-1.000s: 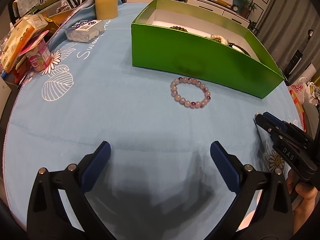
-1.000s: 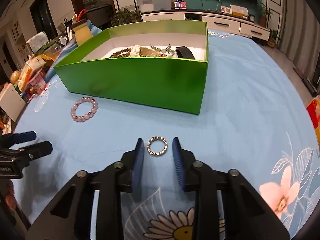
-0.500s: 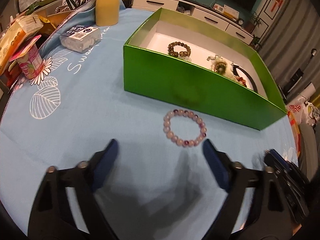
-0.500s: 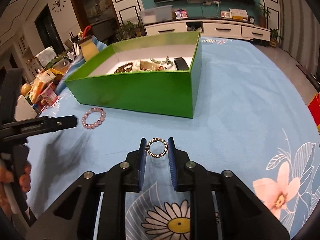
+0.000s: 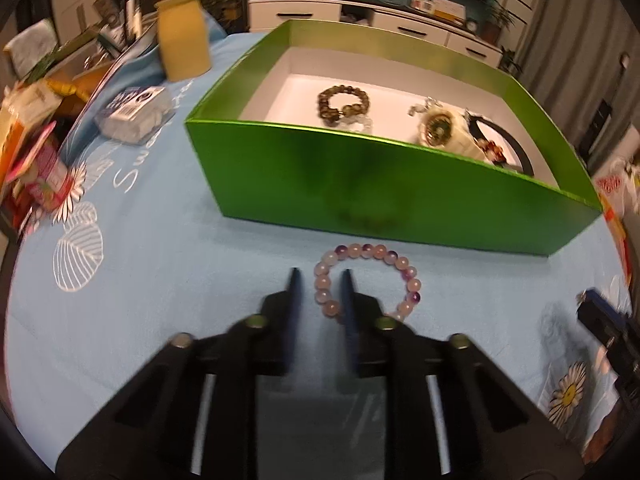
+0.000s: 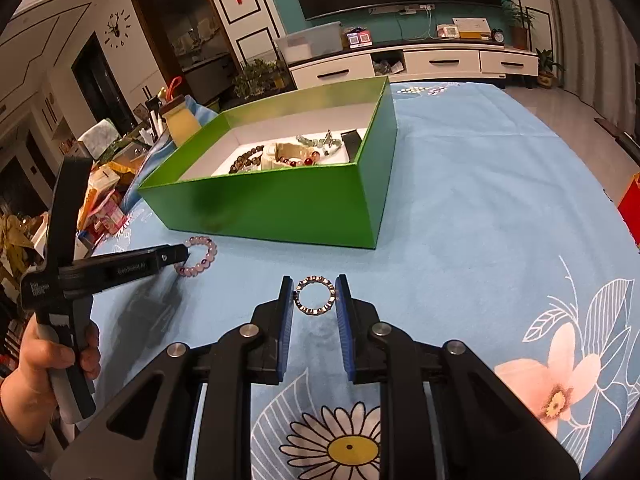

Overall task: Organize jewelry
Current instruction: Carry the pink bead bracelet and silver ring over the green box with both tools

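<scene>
Since a second ago, both hands have pushed in. Left gripper (image 5: 320,280) is closing, jaws straddling the near-left arc of the pink bead bracelet (image 5: 366,282), which lies on the blue cloth (image 5: 160,280) just before the green box (image 5: 380,184). Right gripper (image 6: 314,292) is clenched on the small metal ring (image 6: 315,295). Those beads look light, smooth and likely on stretchy cord, so they may roll; pinching across the strand seems safest.
</scene>
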Available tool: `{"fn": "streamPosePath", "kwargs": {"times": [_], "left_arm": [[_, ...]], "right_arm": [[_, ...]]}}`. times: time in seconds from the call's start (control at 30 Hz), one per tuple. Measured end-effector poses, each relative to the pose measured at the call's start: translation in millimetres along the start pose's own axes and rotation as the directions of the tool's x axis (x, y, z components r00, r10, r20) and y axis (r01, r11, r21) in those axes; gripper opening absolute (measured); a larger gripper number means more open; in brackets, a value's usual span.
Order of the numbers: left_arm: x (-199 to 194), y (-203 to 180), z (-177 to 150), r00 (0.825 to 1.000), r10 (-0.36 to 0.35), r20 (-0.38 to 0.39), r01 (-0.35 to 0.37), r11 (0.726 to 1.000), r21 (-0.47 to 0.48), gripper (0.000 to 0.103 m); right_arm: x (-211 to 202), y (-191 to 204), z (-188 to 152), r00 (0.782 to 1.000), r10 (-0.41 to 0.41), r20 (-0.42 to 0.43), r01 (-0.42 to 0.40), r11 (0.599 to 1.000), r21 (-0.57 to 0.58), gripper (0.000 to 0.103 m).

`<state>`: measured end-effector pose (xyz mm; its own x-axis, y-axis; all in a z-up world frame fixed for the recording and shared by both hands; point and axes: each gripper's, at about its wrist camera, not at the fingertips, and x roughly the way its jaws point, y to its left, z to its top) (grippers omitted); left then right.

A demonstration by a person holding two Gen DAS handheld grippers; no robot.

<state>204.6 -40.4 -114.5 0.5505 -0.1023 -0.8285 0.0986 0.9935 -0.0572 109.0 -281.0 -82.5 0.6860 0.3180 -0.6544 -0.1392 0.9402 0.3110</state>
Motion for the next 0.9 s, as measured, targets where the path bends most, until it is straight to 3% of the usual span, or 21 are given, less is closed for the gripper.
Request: {"fn": "streamPosePath", "kwargs": {"times": [0.23, 0.7, 0.9], "left_arm": [[-8.0, 8.4, -4.2, 0.996, -0.084, -0.026, 0.083, 0.996, -0.024, 0.007], [-68.1, 13.4, -8.4, 0.985, -0.157, 0.066, 0.16, 0.986, -0.041, 0.007], [-82.9, 21.7, -8.0, 0.976, -0.202, 0.086, 0.21, 0.973, -0.092, 0.007]], "right_arm": [[-2.1, -6.8, -2.5, 1.0, -0.006, -0.001, 0.006, 1.0, 0.016, 0.021], [-17.2, 3.1, 1.4, 0.999, 0.025, 0.029, -0.025, 1.0, 0.008, 0.021], [-28.4, 8.4, 3.6, 0.998, 0.031, 0.048, -0.031, 1.0, -0.005, 0.021]]}}
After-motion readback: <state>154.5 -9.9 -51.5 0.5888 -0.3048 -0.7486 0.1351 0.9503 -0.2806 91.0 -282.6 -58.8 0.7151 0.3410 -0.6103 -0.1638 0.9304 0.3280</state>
